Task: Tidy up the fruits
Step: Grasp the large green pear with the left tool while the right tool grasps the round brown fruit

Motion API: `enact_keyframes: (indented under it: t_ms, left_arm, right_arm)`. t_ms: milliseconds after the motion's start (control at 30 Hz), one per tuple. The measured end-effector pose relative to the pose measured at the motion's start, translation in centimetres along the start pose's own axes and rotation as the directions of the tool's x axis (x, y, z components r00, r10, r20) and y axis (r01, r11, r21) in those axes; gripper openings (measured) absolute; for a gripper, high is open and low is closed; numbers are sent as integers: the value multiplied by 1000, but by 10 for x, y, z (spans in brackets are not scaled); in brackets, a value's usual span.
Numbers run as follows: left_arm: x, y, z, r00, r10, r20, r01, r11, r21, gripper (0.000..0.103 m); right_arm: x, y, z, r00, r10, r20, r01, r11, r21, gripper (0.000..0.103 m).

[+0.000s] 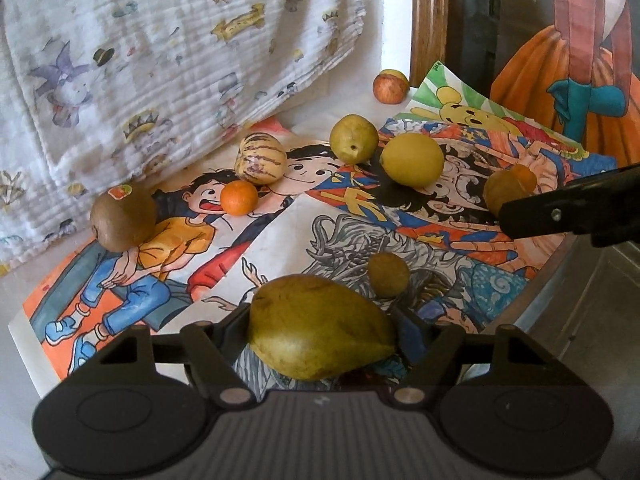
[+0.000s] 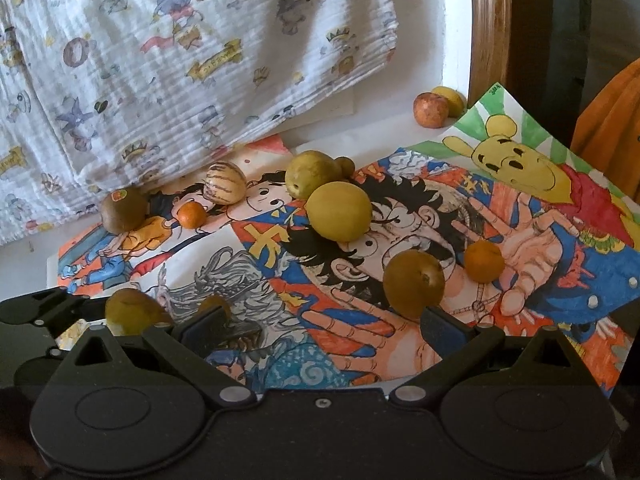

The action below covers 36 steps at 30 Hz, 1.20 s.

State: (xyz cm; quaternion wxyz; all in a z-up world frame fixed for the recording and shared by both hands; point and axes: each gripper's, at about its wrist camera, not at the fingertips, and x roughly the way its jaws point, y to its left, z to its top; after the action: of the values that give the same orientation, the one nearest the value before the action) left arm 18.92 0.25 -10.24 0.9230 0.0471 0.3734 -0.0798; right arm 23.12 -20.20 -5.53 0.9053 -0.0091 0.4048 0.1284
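In the left wrist view, my left gripper (image 1: 322,344) grips a yellow-green pear (image 1: 320,326) at the bottom centre of the frame, its fingers (image 1: 230,328) pressed against either side. Above it, a kiwi (image 1: 122,216) sits at the left, a small orange (image 1: 239,197) and a striped melon (image 1: 260,157) near the middle, and a lemon (image 1: 412,159) right of centre, all lying on cartoon posters (image 1: 280,240).

In the right wrist view, my right gripper (image 2: 320,320) holds nothing, its fingers spread wide. A brown-yellow fruit (image 2: 414,284) rests just above the right fingertip (image 2: 442,326). An apple (image 2: 431,109) lies in the upper right, off the posters.
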Motion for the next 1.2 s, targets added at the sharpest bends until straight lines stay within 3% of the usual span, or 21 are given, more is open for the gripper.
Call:
enact_keyframes:
  t_ms: [267,433,600,700,767,1200]
  left_arm:
    - [-3,4,0,1000,-1,6,1,1000,-29,77]
    - [-5,1,7,1000,-13,18,14,999,-41,77]
    - [-3,-7,14,999,-26,26,27,999,-39,77]
    - [-2,-11,16,999,-30,27,31,999,-36,77]
    - [-2,-13,16,999,-30,27,31,999,-39,77]
    - [-16,-14,17,999,-12,51,15,998,-66,77]
  right_arm:
    - [24,-25,8,998,-64,12,64,998,-29,102]
    - [48,-39,13,996,-84,-15,83,995,-54,91]
    - [68,-47,16,994,-100,-46,97,994,-57,86]
    - [78,-54,17,993,-80,-87,78,996,-34,68]
    - [79,-58,16,994,-71,-83,70,997,-20,48]
    - [27,-12,10,997,59,-40,-62,995,-81,46]
